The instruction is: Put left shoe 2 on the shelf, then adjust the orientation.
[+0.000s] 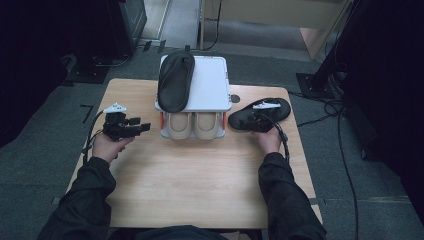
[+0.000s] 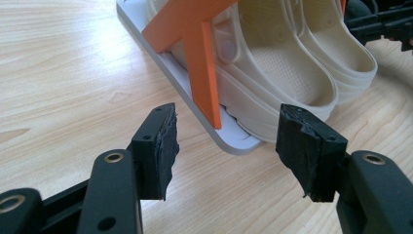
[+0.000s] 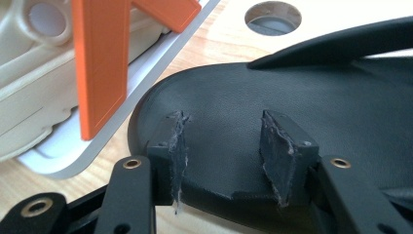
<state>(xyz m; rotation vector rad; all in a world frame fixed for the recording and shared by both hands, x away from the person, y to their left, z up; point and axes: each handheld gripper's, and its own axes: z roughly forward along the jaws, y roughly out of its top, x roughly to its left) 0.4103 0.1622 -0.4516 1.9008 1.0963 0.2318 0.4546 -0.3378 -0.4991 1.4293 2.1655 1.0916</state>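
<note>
A white two-shelf rack [image 1: 210, 85] with orange supports [image 2: 202, 73] stands at the back middle of the wooden table. One black sandal [image 1: 175, 82] lies on its top shelf. A pair of cream clogs [image 1: 192, 125] sits on the lower shelf. The other black sandal [image 1: 272, 111] lies on the table right of the rack. My right gripper [image 1: 250, 119] is open, its jaws over the heel end of that sandal [image 3: 292, 97]. My left gripper [image 1: 145, 127] is held left of the rack, open and holding nothing, pointing at the rack's base [image 2: 234, 141] and the clogs [image 2: 272, 73].
A round cable hole [image 1: 235, 98] is in the table between the rack and the right sandal. Bare wood [image 1: 200, 175] stretches in front of the rack toward the person. Cables [image 1: 345, 150] trail on the floor to the right of the table.
</note>
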